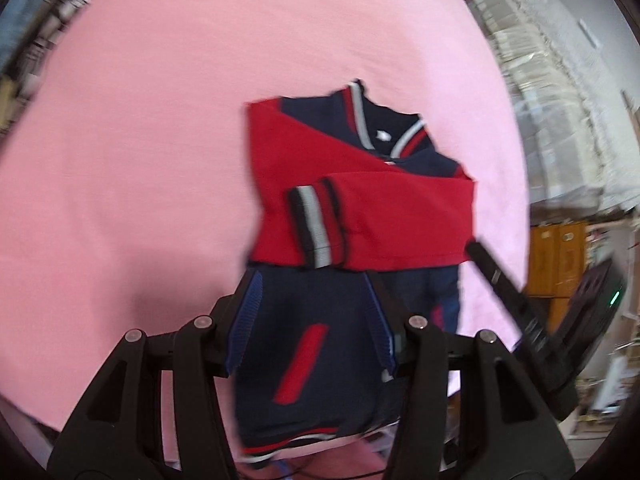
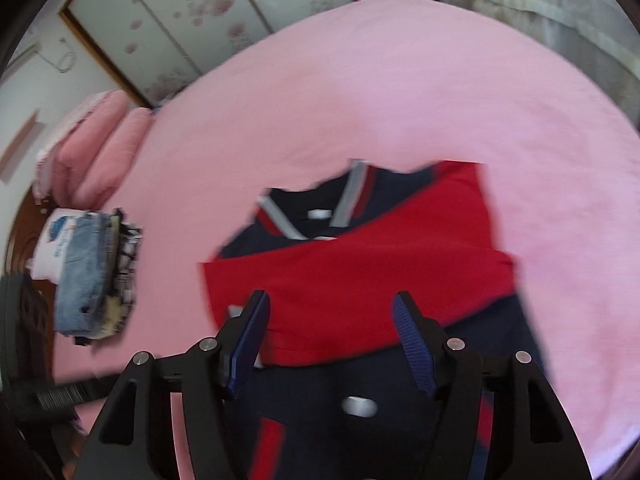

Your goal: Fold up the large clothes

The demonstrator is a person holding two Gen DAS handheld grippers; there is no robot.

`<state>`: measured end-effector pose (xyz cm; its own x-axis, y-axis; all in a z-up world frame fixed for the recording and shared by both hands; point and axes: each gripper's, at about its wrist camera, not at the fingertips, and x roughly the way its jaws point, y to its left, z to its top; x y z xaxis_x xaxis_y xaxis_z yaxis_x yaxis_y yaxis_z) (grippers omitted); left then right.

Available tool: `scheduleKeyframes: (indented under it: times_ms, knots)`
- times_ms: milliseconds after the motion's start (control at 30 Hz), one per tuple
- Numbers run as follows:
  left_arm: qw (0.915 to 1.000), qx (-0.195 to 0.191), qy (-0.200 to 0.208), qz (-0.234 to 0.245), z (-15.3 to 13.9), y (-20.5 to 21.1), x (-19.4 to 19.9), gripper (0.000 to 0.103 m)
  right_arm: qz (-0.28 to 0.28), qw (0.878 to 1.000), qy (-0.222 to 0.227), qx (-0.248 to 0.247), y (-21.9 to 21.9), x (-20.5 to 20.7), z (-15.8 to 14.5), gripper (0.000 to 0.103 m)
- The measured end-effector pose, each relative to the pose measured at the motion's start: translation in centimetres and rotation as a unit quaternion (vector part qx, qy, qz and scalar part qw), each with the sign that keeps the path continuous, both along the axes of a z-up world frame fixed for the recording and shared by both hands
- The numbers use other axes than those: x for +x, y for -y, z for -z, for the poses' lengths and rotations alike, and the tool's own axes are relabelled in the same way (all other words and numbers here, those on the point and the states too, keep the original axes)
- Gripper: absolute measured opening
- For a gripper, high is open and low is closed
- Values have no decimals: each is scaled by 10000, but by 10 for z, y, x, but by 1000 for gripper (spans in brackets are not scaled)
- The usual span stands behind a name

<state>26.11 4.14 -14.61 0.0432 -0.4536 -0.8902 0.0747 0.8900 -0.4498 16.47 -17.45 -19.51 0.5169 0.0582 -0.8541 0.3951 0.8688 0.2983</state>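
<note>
**Sleeves crossed, lower half hanging off the bed edge**

Jacket (image 1: 352,216), navy with red sleeves and striped cuffs, lies on the pink bed (image 1: 140,140) with both sleeves folded across the chest; its collar points away from the cameras and its hem droops over the near edge of the mattress. The left claw (image 1: 316,320) stands wide apart over the navy lower panel, near the red pocket trim, and nothing is between its blue pads. The right claw (image 2: 332,336) is equally wide, hovering over the seam where the red sleeve meets the navy body, also empty. Both views are smeared by motion, so whether either claw touches the cloth cannot be told.

Judging from this, the likely next step is bringing the hem up toward the collar. Risks: a pinch that takes only the top layer would drag the crossed sleeves out of place; an uneven lift by the two claws would skew the fold; and the overhanging hem could pull the jacket off the edge if it is released early.

A stack of folded clothes (image 2: 96,276) sits well apart at the bed's side, near the pink pillows (image 2: 100,148). Neither blocks the fold.
</note>
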Motion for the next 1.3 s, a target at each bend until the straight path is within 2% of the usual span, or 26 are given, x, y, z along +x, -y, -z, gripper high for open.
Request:
scheduleKeyframes:
  times_ms: [200,267,367,433,500,533,600,700,800,867,933,1033,1100,1167,1200,1267,1300]
  knots:
    - [9988,124,-415,-249,32,33,10,45,315,9992,-255,70,51,-30,11,65]
    - [9977,180,-588,-287,44,44,13,34,321,9991,-278,11,64,-33,11,65]
    - [9964,240,-687,-434,57,57,15,28,316,9991,-291,41,82,-33,11,65]
    - [9956,444,-650,-511,64,66,17,23,266,9991,-305,96,89,-28,10,65]
    - [9939,688,-631,-580,71,74,19,5,120,9995,-262,105,96,-22,5,65]
    - [9935,755,-626,-584,72,75,19,0,22,9997,-222,77,99,-19,3,65]
    - [9924,950,-520,-580,68,81,22,0,-217,9996,-164,29,102,-12,-2,65]
    - [9898,1314,67,-542,43,92,29,0,-559,9984,-87,-24,104,2,-7,65]
    - [9884,1395,306,-526,28,96,36,0,-834,9965,-76,-42,105,15,-6,65]
    - [9886,1335,164,-683,30,94,42,0,-936,9955,-127,-47,106,22,-3,65]
    - [9898,1233,-262,-659,44,94,44,0,-904,9958,-151,82,110,27,0,65]
    - [9859,1241,-674,-900,61,76,36,0,-844,9960,-181,225,114,30,5,65]
    - [9834,1089,-948,-1096,74,70,32,6,-853,9957,-228,283,115,30,8,65]
    - [9809,798,-1264,-1243,89,71,26,43,-917,9948,-290,326,116,30,12,65]
    - [9811,525,-1319,-1314,93,74,24,50,-943,9945,-316,335,116,30,14,65]
    - [9814,328,-1327,-1346,97,81,22,68,-1003,9938,-345,331,118,29,16,65]
    - [9821,329,-1311,-1308,99,85,21,69,-1021,9936,-347,336,119,28,17,65]
